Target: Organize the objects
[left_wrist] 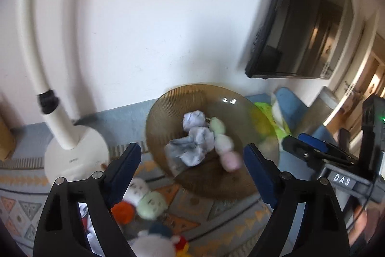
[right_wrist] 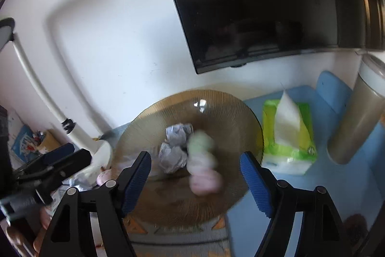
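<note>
Plate rim (right_wrist: 250,112) just beside tissue pack (right_wrist: 288,136)

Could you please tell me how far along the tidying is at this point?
Done: crumpled papers and a pastel toy lie in the amber bowl. In hand: nothing; the left tool and right tool are open and empty. Left: a green-and-white toy, an orange one and a plush on the rug.

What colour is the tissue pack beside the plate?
Bright green and white tissue pack, right of the amber plate; clearest in the right wrist view.
</note>
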`<state>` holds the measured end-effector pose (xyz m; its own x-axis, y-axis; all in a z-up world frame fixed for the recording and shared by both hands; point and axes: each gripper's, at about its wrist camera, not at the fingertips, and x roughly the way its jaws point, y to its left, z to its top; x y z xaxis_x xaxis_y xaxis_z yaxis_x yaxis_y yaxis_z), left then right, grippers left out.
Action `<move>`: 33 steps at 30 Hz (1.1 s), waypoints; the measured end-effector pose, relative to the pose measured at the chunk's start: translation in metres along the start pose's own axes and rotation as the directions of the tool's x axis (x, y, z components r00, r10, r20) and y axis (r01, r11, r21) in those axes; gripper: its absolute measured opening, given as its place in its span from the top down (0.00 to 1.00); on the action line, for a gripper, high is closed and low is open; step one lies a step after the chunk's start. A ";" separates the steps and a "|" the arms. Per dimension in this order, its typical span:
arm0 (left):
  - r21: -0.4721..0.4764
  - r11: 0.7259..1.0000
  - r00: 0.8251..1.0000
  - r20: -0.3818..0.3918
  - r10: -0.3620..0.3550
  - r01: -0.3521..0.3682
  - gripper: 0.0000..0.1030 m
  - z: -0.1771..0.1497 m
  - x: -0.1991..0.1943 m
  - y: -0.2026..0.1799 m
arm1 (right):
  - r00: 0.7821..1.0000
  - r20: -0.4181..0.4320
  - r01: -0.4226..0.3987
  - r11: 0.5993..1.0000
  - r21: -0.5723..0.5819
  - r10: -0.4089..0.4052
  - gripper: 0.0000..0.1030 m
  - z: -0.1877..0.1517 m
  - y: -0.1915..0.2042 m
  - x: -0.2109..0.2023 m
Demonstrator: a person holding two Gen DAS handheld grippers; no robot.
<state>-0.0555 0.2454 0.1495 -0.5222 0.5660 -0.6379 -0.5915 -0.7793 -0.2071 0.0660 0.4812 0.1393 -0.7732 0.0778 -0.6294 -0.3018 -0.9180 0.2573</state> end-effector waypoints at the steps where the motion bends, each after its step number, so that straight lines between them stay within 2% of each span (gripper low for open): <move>1: 0.006 1.000 1.000 0.011 0.011 -0.011 0.16 -0.006 -0.015 0.004 | 1.000 0.002 -0.017 1.000 -0.001 0.017 0.26 -0.009 0.001 -0.012; 5: 0.029 0.998 0.997 0.065 0.045 -0.047 0.16 -0.032 -0.088 0.025 | 0.995 -0.023 -0.097 0.994 -0.040 0.096 0.26 -0.043 0.013 -0.047; 7: 0.034 0.993 0.991 0.073 0.115 -0.117 0.14 -0.049 -0.130 0.037 | 0.992 -0.036 -0.122 0.990 -0.076 0.119 0.25 -0.071 0.025 -0.063; 8: 0.040 0.985 0.984 0.064 0.166 -0.169 0.09 -0.059 -0.146 0.043 | 0.992 -0.032 -0.122 0.988 -0.091 0.119 0.18 -0.087 0.031 -0.069; 9: 0.039 0.970 0.970 0.044 0.238 -0.240 0.01 -0.073 -0.160 0.051 | 0.993 -0.020 -0.117 0.988 -0.098 0.115 0.12 -0.103 0.037 -0.072; 10: 0.025 0.950 0.950 0.021 0.311 -0.312 0.01 -0.093 -0.170 0.063 | 0.994 0.011 -0.103 0.990 -0.091 0.105 0.04 -0.125 0.041 -0.072; 12: -0.068 0.913 0.914 0.039 0.404 -0.401 0.01 -0.145 -0.182 0.094 | 0.993 0.102 -0.040 0.994 -0.106 0.051 0.04 -0.163 0.052 -0.063; 13: -0.124 0.902 0.905 0.054 0.422 -0.413 0.01 -0.164 -0.182 0.108 | 0.992 0.126 0.038 0.988 -0.148 -0.019 0.04 -0.180 0.062 -0.051; 15: -0.232 0.870 0.890 0.037 0.454 -0.434 0.01 -0.201 -0.168 0.147 | 0.986 0.111 0.151 0.958 -0.244 -0.127 0.05 -0.188 0.086 -0.040; 17: -0.264 0.838 0.870 -0.012 0.492 -0.478 0.01 -0.225 -0.143 0.175 | 0.984 0.157 0.126 0.949 -0.290 -0.083 0.00 -0.190 0.095 -0.043; 18: -0.270 0.818 0.855 -0.045 0.517 -0.508 0.02 -0.233 -0.132 0.185 | 0.986 0.148 0.123 0.946 -0.300 -0.081 0.00 -0.192 0.097 -0.041; 19: -0.292 0.803 0.852 -0.101 0.514 -0.519 0.04 -0.236 -0.126 0.193 | 0.986 0.120 0.151 0.938 -0.312 -0.119 0.00 -0.192 0.099 -0.033; 20: -0.308 0.816 0.869 -0.094 0.486 -0.489 0.03 -0.235 -0.130 0.196 | 0.985 0.106 0.165 0.937 -0.309 -0.138 0.00 -0.191 0.099 -0.030; 21: -0.321 0.826 0.878 -0.041 0.477 -0.463 0.02 -0.236 -0.137 0.194 | 0.983 0.107 0.173 0.940 -0.295 -0.148 0.00 -0.190 0.097 -0.030; 23: -0.327 0.806 0.856 -0.018 0.517 -0.494 0.01 -0.239 -0.142 0.191 | 0.984 0.107 0.167 0.946 -0.277 -0.143 0.00 -0.189 0.091 -0.029; 25: -0.318 0.805 0.854 -0.031 0.520 -0.501 0.01 -0.239 -0.141 0.190 | 0.985 0.106 0.163 0.949 -0.271 -0.138 0.00 -0.189 0.090 -0.029; 28: -0.298 0.803 0.841 -0.002 0.541 -0.517 0.01 -0.237 -0.141 0.183 | 0.984 0.098 0.171 0.944 -0.280 -0.150 0.00 -0.191 0.092 -0.028; 30: -0.273 0.814 0.846 -0.001 0.532 -0.512 0.01 -0.236 -0.141 0.179 | 0.984 0.104 0.166 0.945 -0.283 -0.142 0.00 -0.192 0.093 -0.029; 33: -0.244 0.808 0.833 -0.001 0.553 -0.537 0.01 -0.235 -0.138 0.173 | 0.988 0.095 0.147 0.949 -0.278 -0.125 0.00 -0.191 0.090 -0.029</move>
<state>0.0584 -0.0310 0.0275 -0.7615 0.0398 -0.6469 -0.0474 -0.9989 -0.0057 0.1675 0.3220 0.0404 -0.7788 0.2287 -0.5841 -0.2450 -0.9681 -0.0524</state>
